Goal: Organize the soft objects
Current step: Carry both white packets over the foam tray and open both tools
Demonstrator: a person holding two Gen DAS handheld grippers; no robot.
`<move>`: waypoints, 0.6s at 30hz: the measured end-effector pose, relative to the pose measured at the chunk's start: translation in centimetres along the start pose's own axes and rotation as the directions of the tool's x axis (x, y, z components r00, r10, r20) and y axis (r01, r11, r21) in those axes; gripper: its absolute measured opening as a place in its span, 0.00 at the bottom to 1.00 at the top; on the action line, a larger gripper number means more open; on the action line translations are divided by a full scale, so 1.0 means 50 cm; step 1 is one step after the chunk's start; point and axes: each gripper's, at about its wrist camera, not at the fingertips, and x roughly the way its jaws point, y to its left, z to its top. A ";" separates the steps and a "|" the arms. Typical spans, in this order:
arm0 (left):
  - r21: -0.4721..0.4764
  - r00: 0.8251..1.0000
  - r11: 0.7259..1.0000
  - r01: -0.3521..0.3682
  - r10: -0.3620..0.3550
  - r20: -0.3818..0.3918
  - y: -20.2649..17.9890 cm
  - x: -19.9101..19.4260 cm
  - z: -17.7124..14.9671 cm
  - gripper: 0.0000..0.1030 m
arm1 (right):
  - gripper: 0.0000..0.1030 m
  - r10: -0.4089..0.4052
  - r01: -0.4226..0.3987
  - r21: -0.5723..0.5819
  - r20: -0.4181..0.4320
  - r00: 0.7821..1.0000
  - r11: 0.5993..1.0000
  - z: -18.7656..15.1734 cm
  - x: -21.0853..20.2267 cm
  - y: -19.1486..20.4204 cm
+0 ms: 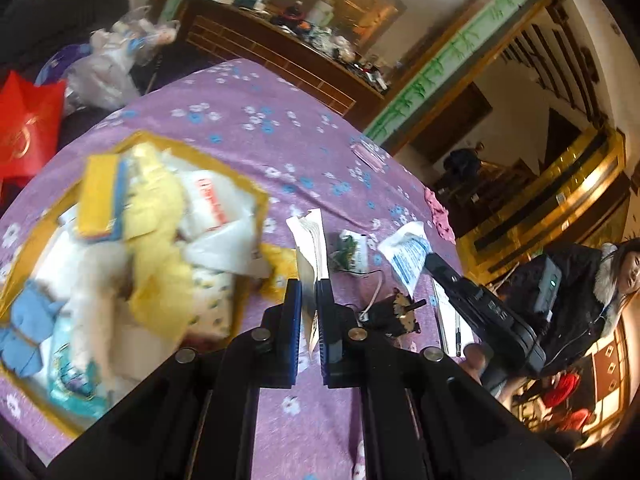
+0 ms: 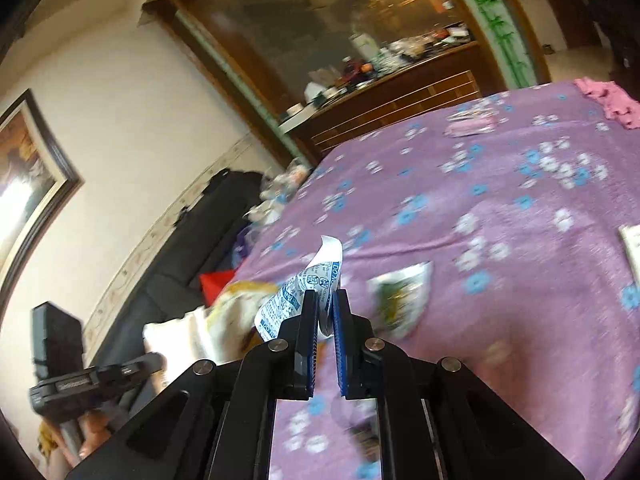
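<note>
The white paper packet [image 1: 310,248] stands upright between the pads of my left gripper [image 1: 308,286], clamped tight, held above the purple flowered cloth [image 1: 280,128] just right of the yellow-rimmed box [image 1: 256,192] that is heaped with soft things. My left claw tilts downward over the cloth, rolled so the room leans. My right gripper [image 2: 326,298] pinches a white sachet with blue print [image 2: 304,292], whose free end curls upward past the fingertips; this claw points shallowly down across the cloth toward the box. From the left camera I see that same sachet [image 1: 408,256] at the tip of my right claw, a green and white packet [image 1: 352,254] lying on the cloth between the two. A pink cloth [image 2: 608,100] lies at the far edge.
</note>
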 end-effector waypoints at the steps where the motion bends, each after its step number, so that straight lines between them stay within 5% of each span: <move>1: -0.013 1.000 1.000 0.002 -0.002 0.005 0.013 -0.011 -0.003 0.05 | 0.06 0.014 -0.014 -0.009 -0.019 1.000 1.000 -0.008 0.003 0.022; 9: -0.086 0.997 0.996 0.038 -0.032 0.070 0.079 -0.090 -0.008 0.05 | 0.06 0.125 -0.128 -0.046 -0.064 0.990 0.991 -0.049 0.028 0.140; 18: -0.095 0.991 0.995 -0.025 0.037 0.126 0.140 -0.122 0.009 0.05 | 0.06 0.109 -0.117 -0.060 -0.123 0.986 0.991 -0.047 0.142 0.202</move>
